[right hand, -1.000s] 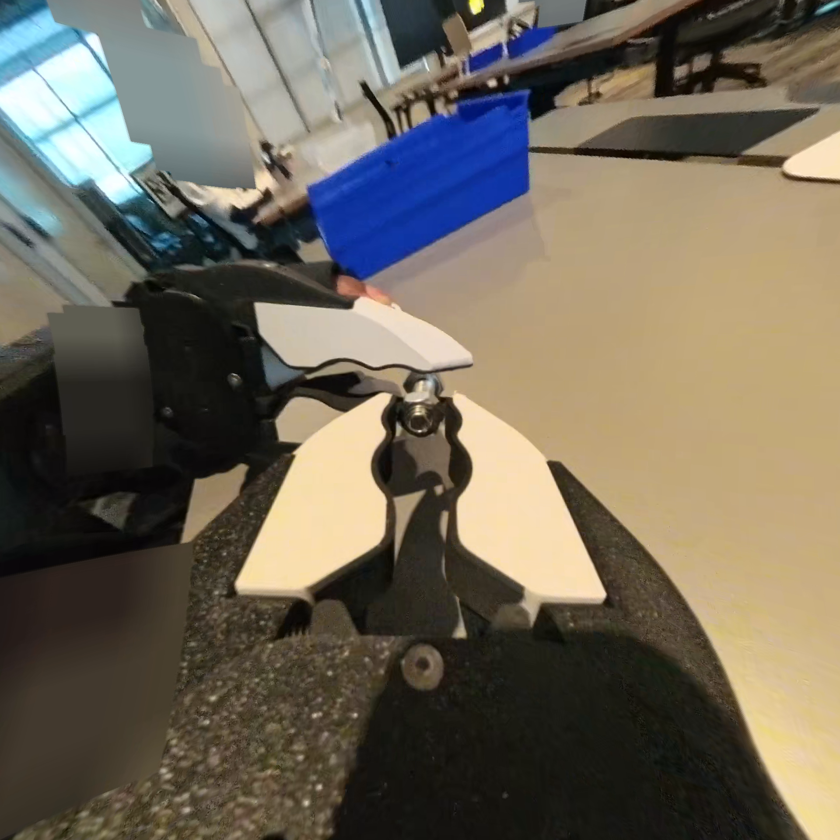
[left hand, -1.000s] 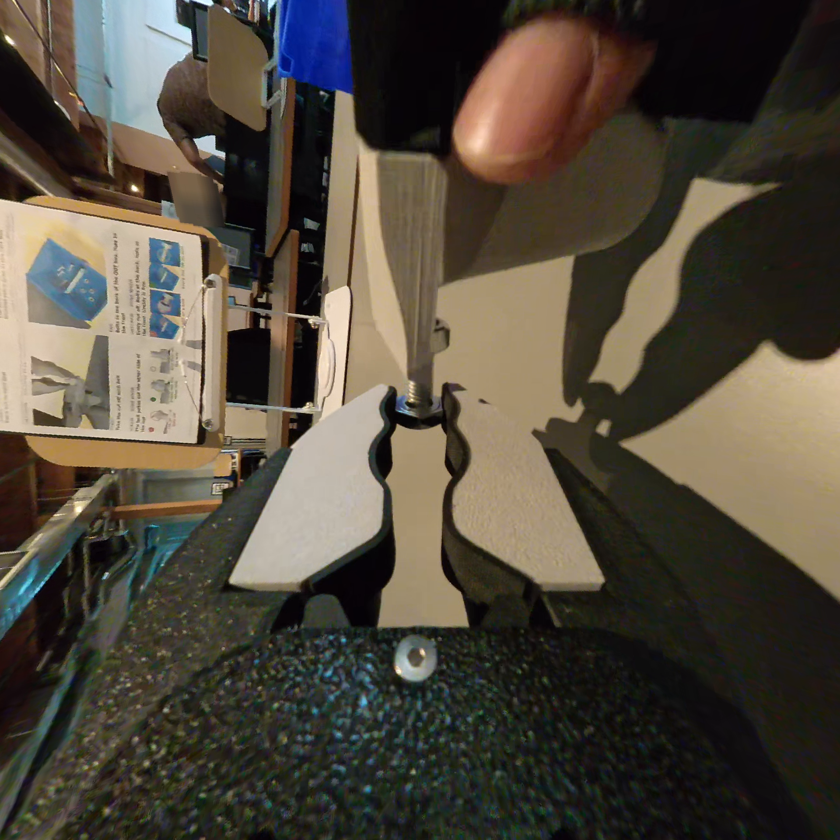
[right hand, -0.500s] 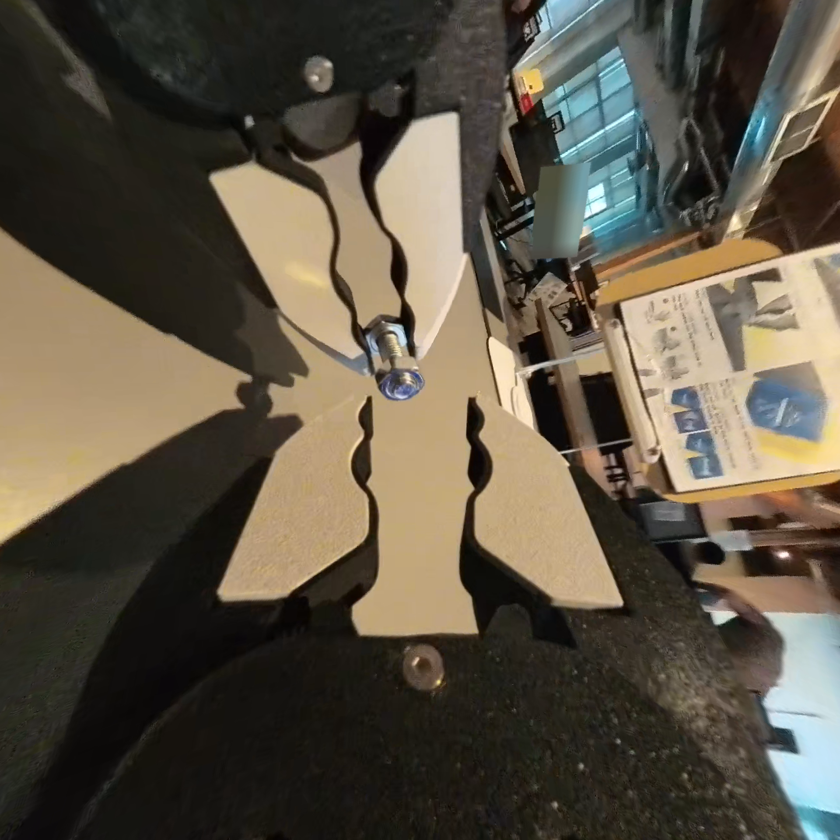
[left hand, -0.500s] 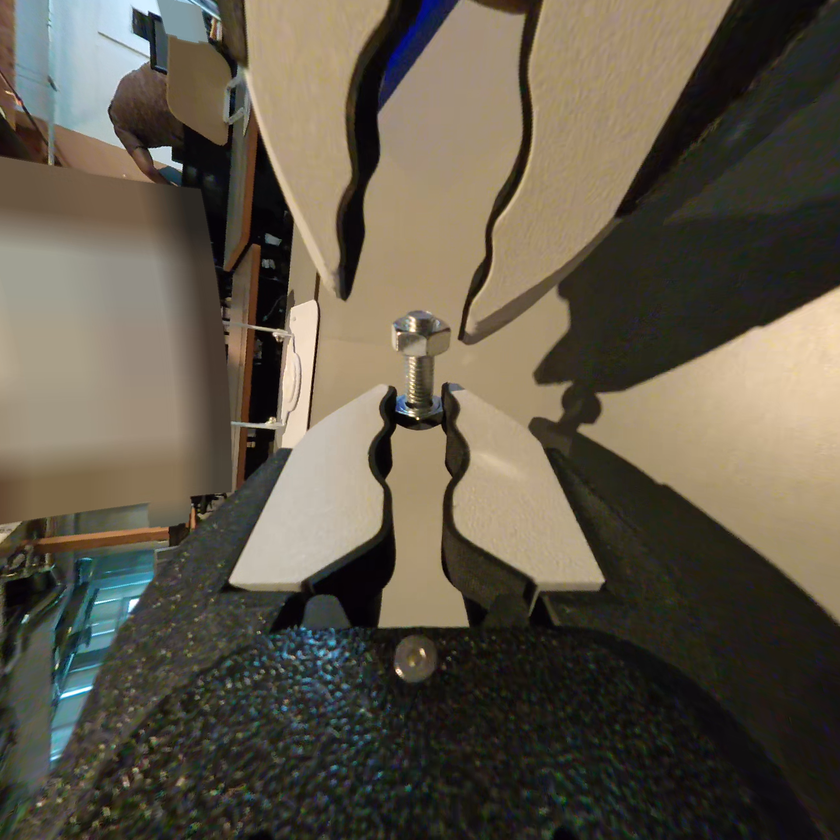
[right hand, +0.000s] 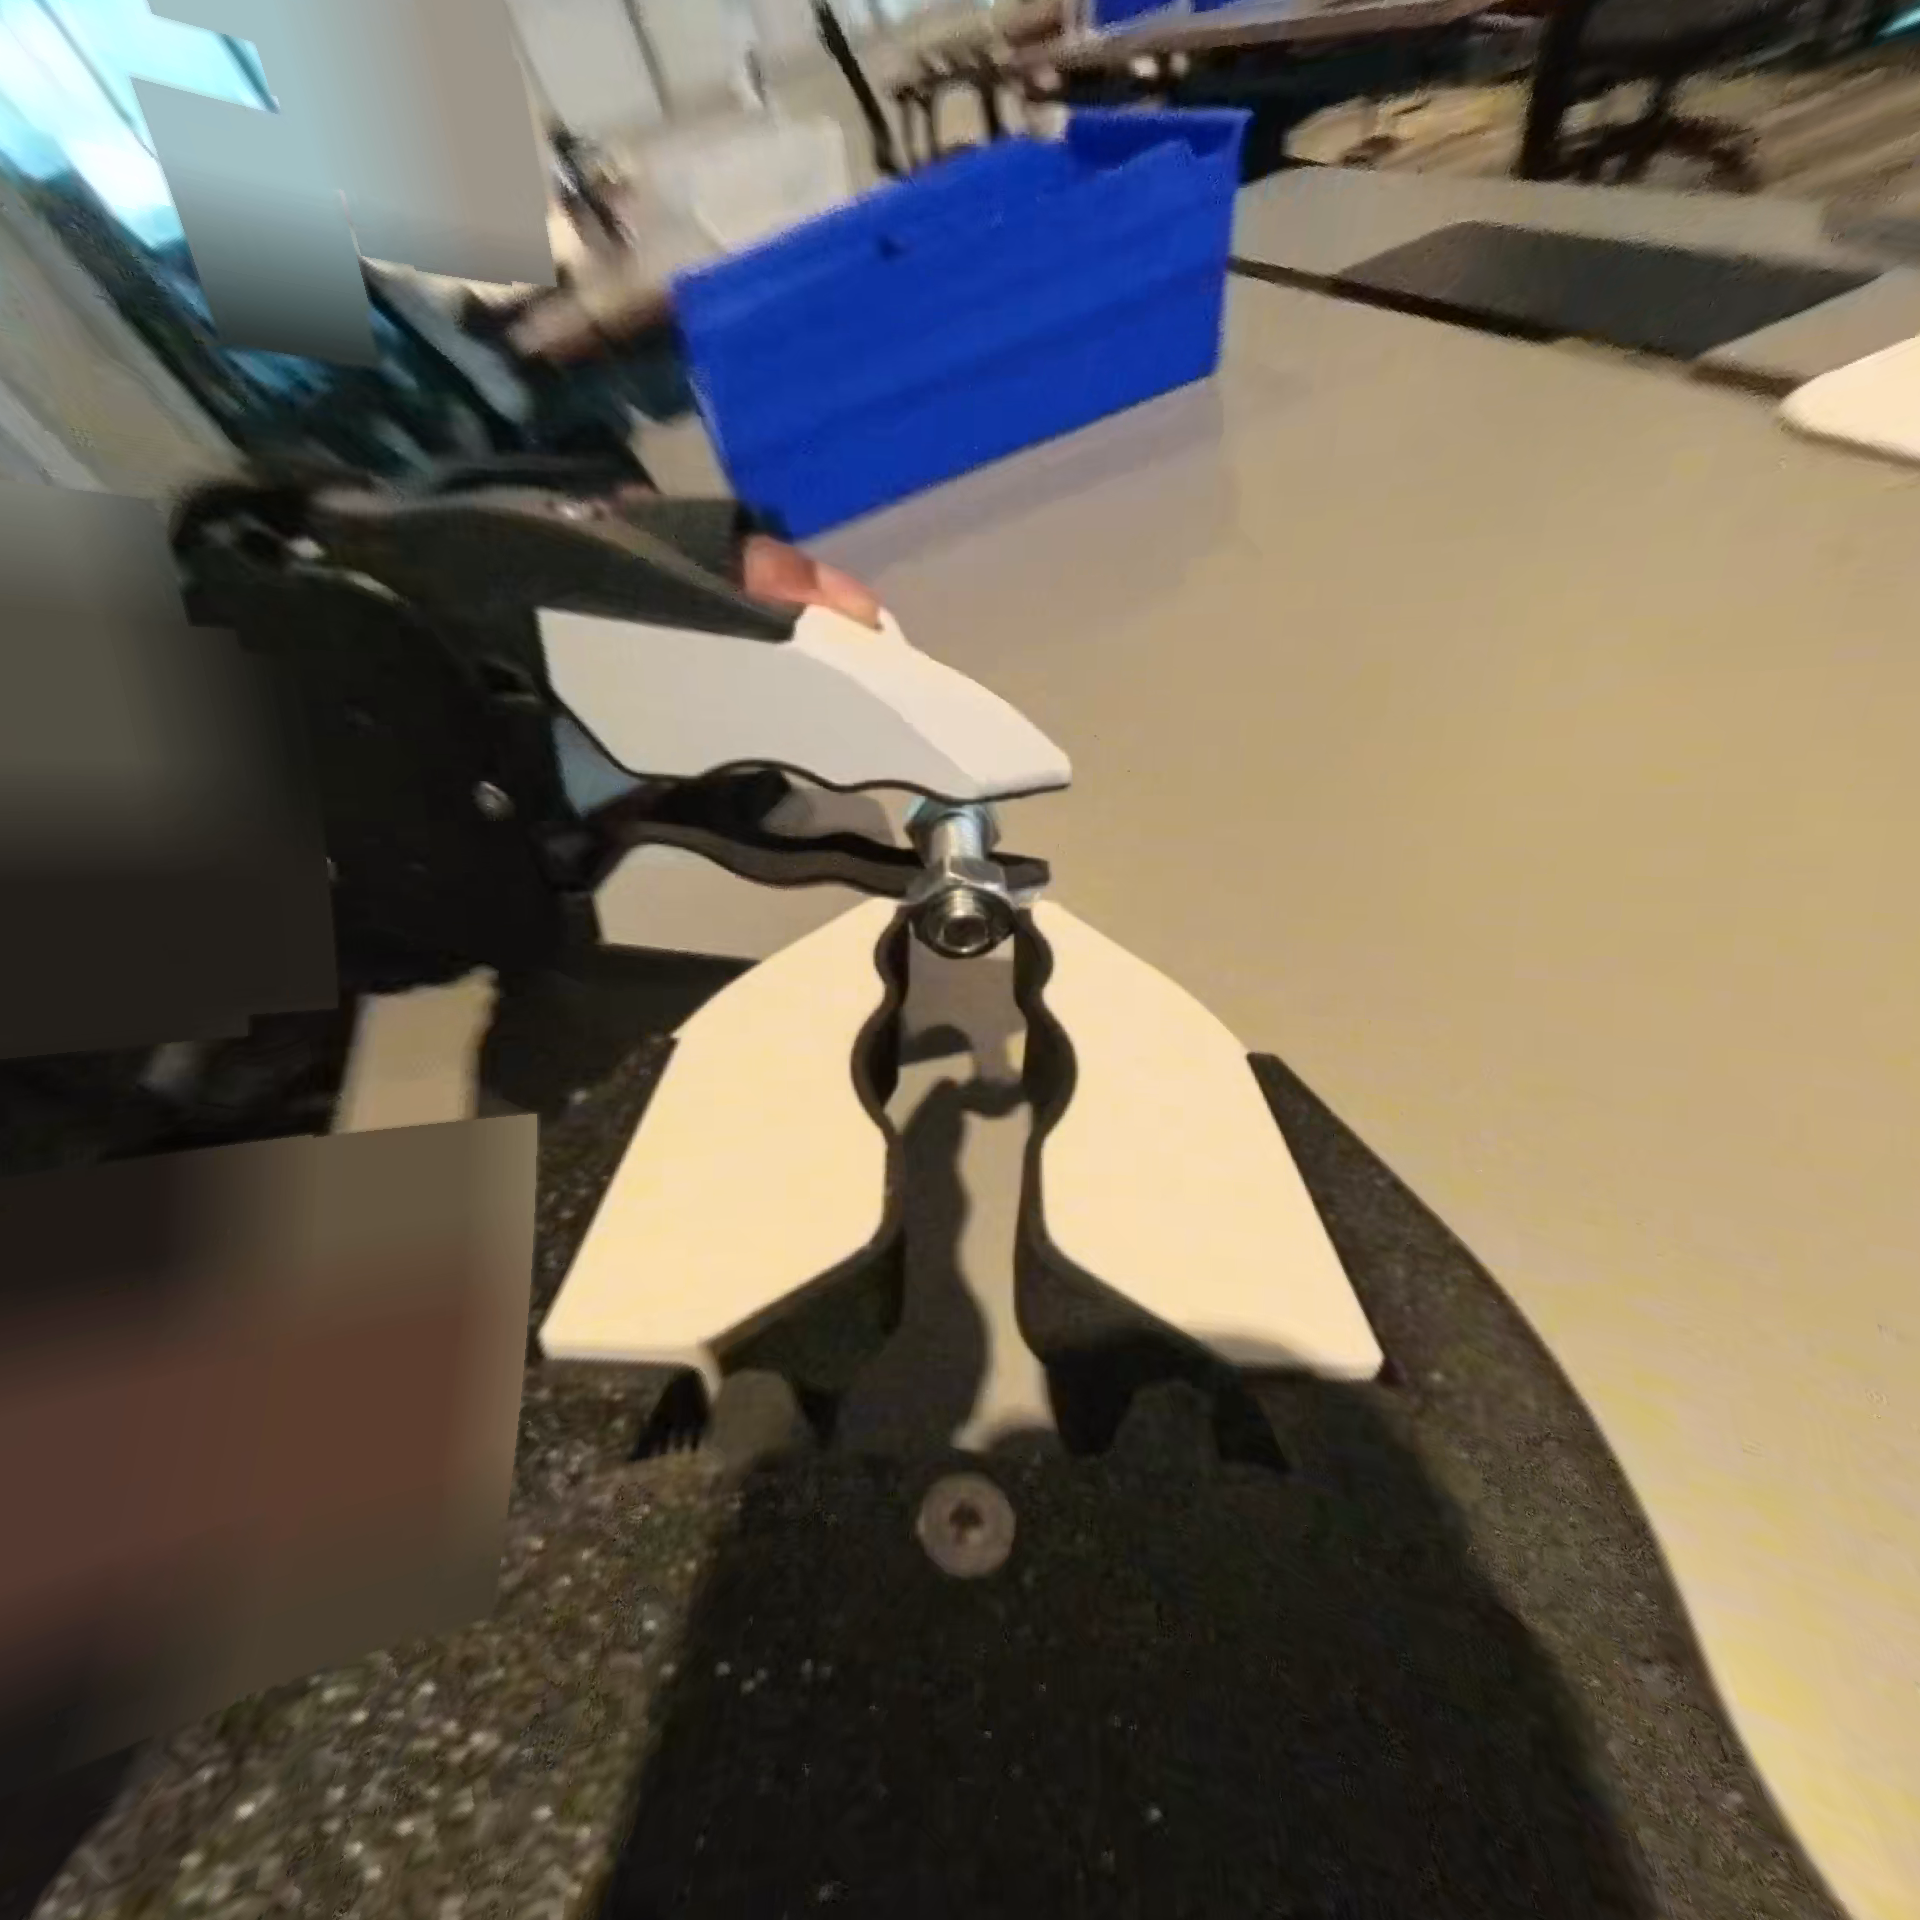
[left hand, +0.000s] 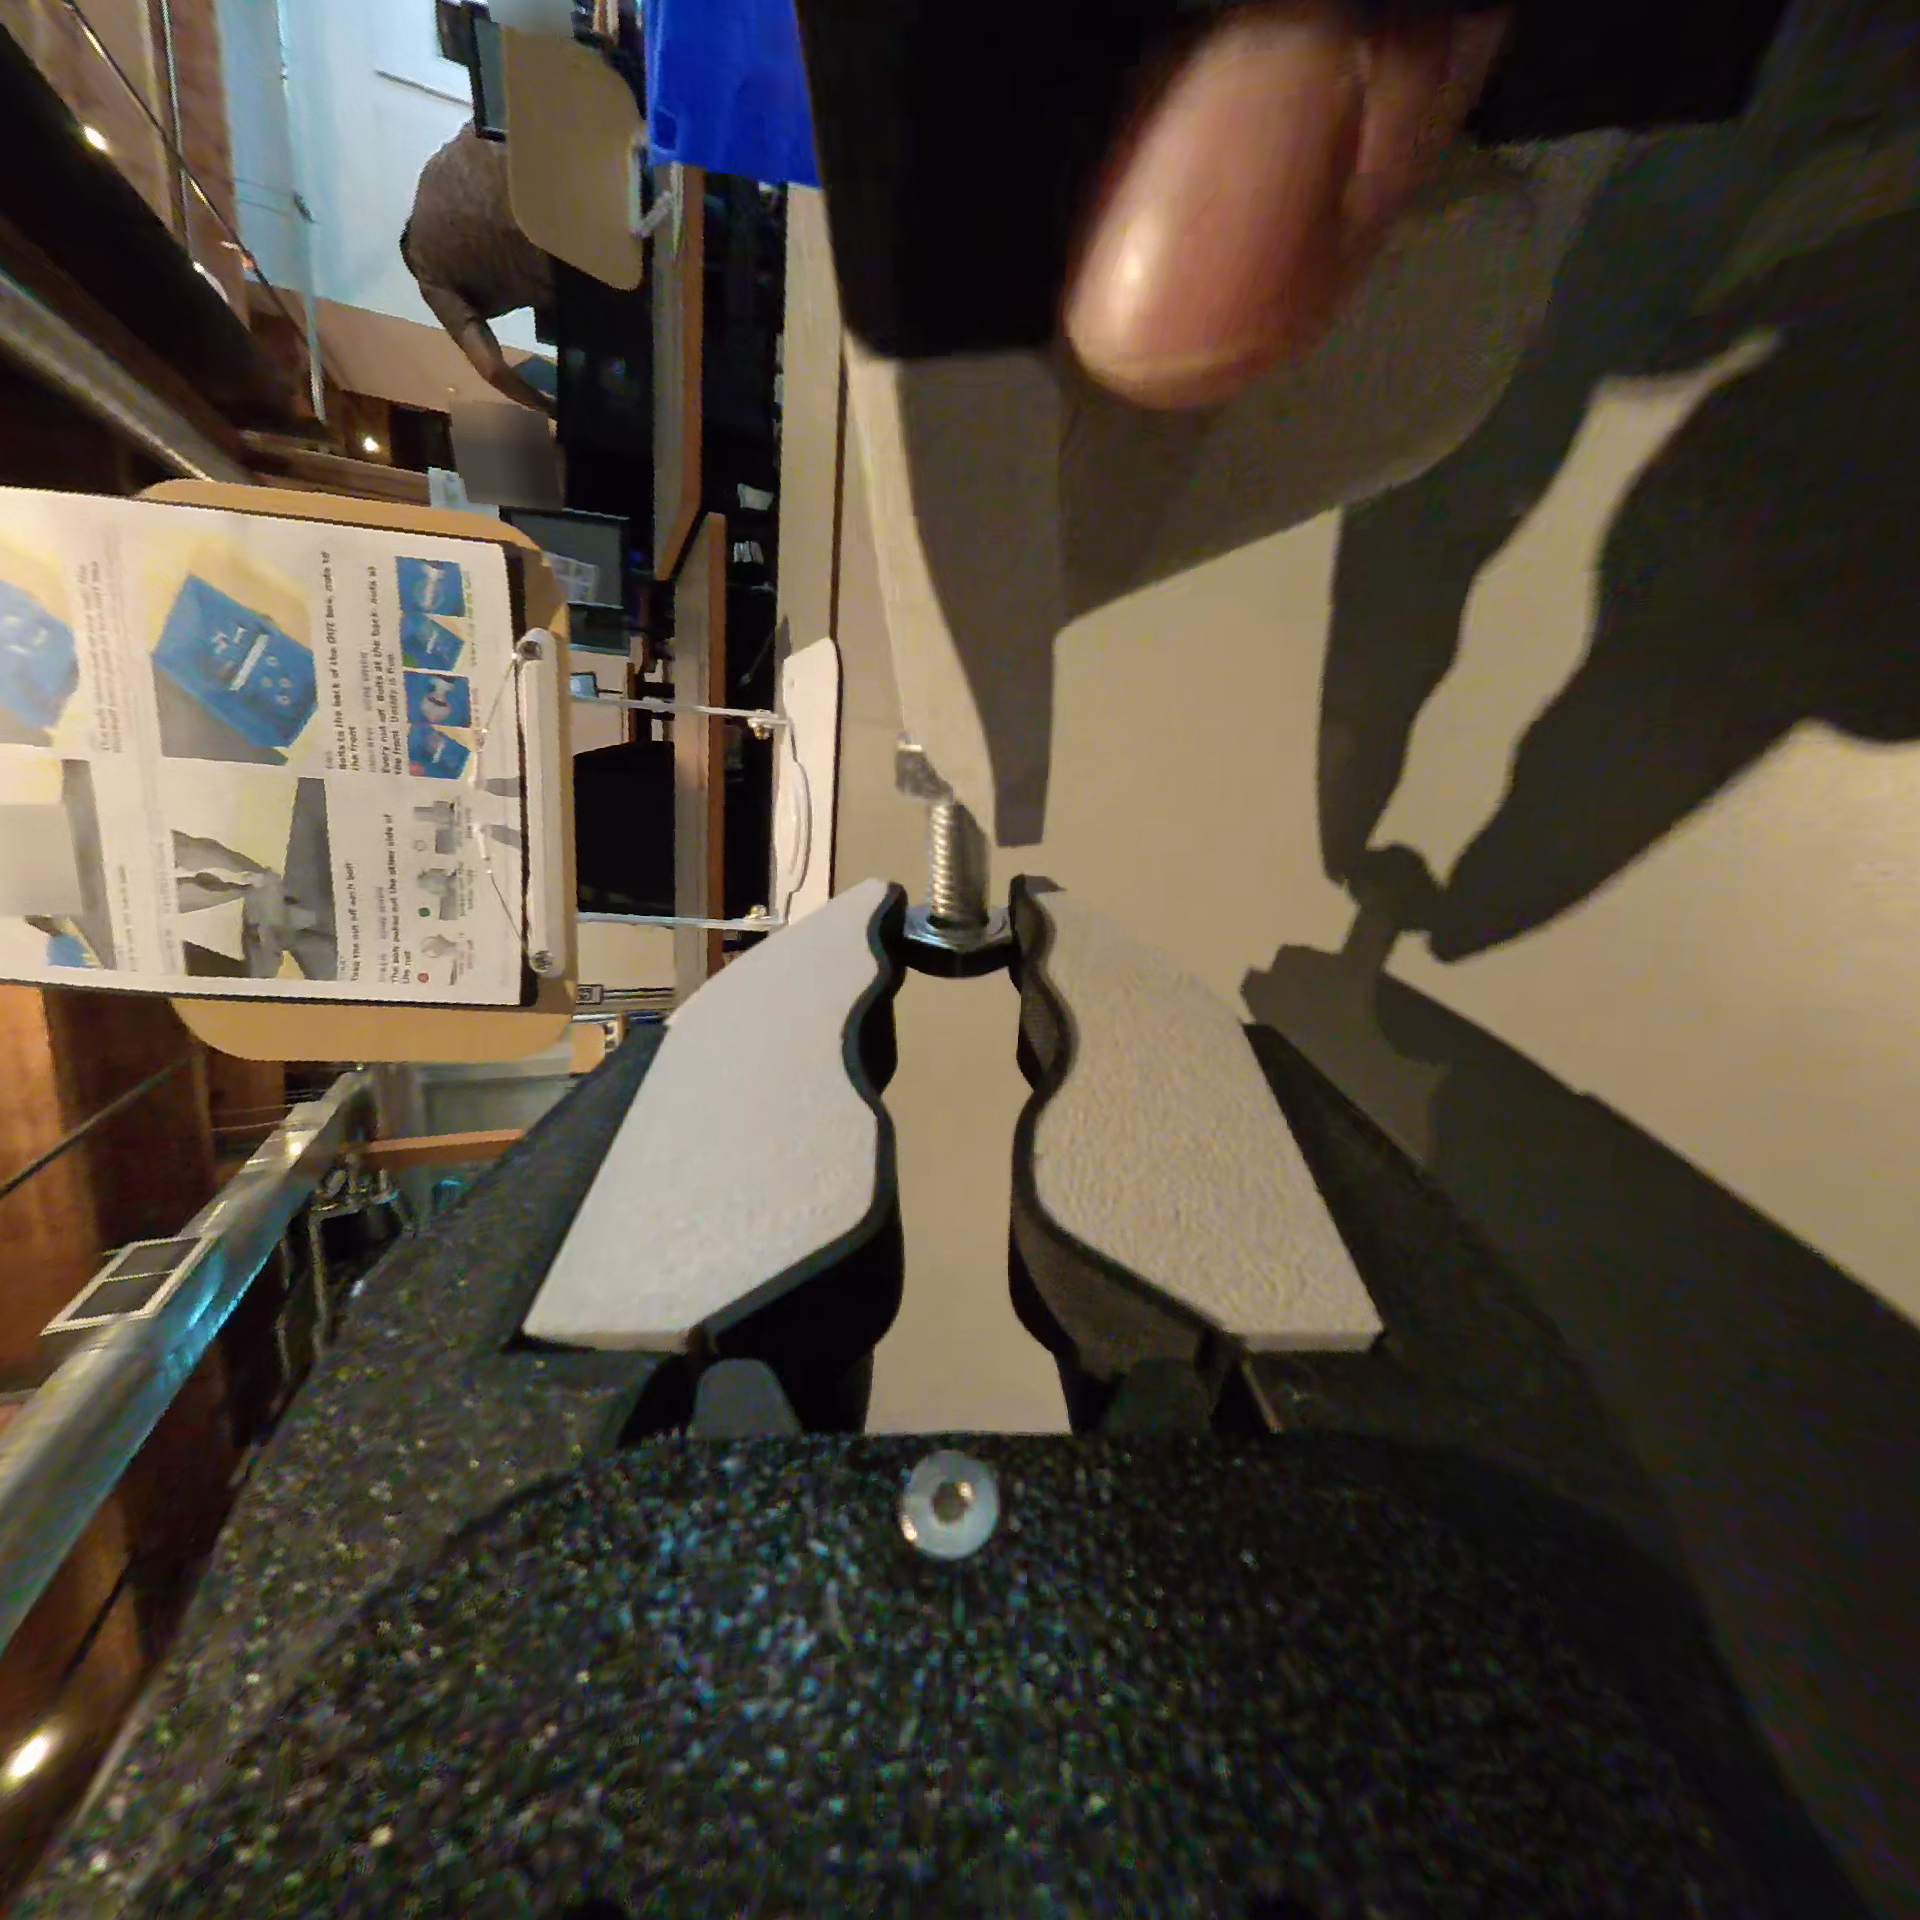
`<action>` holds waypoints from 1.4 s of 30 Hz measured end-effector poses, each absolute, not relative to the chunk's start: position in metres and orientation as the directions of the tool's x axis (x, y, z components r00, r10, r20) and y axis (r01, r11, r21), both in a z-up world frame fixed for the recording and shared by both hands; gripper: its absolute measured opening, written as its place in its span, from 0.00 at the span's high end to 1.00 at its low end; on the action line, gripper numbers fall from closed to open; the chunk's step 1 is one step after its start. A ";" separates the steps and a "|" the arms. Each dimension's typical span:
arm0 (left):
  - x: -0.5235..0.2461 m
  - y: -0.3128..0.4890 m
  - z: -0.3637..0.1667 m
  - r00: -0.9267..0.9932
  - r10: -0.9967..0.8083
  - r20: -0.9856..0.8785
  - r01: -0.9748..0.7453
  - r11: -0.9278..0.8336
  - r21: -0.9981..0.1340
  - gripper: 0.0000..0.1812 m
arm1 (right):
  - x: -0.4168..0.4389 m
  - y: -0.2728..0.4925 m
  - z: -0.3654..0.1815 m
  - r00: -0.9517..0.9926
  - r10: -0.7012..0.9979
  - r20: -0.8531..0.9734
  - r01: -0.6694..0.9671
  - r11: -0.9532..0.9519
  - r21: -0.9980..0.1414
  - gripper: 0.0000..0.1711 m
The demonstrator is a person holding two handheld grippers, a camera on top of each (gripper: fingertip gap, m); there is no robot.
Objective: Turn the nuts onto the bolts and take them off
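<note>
My left gripper (left hand: 956, 920) is shut on a steel nut (left hand: 956, 927) at its fingertips. A bolt (left hand: 948, 847) is threaded in the nut and sticks out forward, leaning slightly left. My right gripper (right hand: 961, 925) is shut on the bolt's hex head (right hand: 961, 920), head-on to it. In the right wrist view the left gripper (right hand: 997, 821) comes in from the left, seen side-on, across the bolt shaft (right hand: 951, 842). In the left wrist view one right finger (left hand: 1013, 675) shows edge-on beside the bolt, with a person's thumb (left hand: 1195, 208) above it.
The beige table (right hand: 1455, 831) lies below both grippers. A blue bin (right hand: 956, 332) stands behind them. A dark mat (right hand: 1590, 281) and a white flat piece (right hand: 1860, 405) are at the far right. A clipboard stand with an instruction sheet (left hand: 260, 748) is off to the side.
Half a second ago my right gripper was open, turned and apart from the bolt head. It has rotated back and closed on the head. My left gripper has stayed shut on the nut.
</note>
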State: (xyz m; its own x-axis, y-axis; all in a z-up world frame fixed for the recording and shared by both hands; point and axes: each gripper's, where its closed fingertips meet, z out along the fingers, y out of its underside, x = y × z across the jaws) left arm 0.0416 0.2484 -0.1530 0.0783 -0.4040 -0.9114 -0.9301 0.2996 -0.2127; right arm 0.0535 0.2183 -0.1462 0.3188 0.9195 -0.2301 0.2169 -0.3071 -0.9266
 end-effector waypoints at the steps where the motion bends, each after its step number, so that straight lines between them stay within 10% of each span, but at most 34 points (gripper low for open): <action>1: 0.042 0.248 -0.152 0.092 -0.412 -0.907 -0.927 0.298 -0.229 0.90 | 0.054 0.217 -0.144 0.278 0.914 -0.294 0.176 -0.350 -0.920 0.89; 7: 0.039 0.250 -0.156 0.152 -0.482 -0.863 -0.910 0.273 -0.313 0.90 | 0.069 0.230 -0.129 0.353 0.923 0.152 0.290 0.046 -0.956 0.75; 14: 0.047 0.243 -0.160 0.153 -0.536 -0.831 -0.887 0.297 -0.355 0.90 | 0.067 0.215 -0.133 0.119 0.494 0.861 0.640 0.625 -0.447 0.78; 22: 0.055 0.236 -0.163 0.070 -0.491 -0.869 -0.890 0.363 -0.277 0.90 | 0.060 0.217 -0.150 0.140 0.588 0.796 0.673 0.534 -0.513 0.89; 27: 0.048 0.242 -0.155 0.043 -0.384 -0.922 -0.920 0.344 -0.186 0.90 | 0.052 0.216 -0.150 0.367 0.923 0.117 0.402 -0.044 -0.914 0.89; 31: 0.050 0.242 -0.152 0.092 -0.407 -0.909 -0.911 0.335 -0.242 0.90 | 0.050 0.212 -0.140 0.252 0.924 -0.287 0.167 -0.334 -0.928 0.88; 36: 0.047 0.244 -0.155 0.127 -0.453 -0.882 -0.906 0.309 -0.289 0.90 | 0.060 0.225 -0.142 0.331 0.923 0.195 0.366 0.065 -0.929 0.67; 42: 0.051 0.241 -0.158 0.114 -0.474 -0.873 -0.899 0.326 -0.294 0.90 | 0.060 0.222 -0.142 0.208 0.591 0.779 0.638 0.522 -0.566 0.74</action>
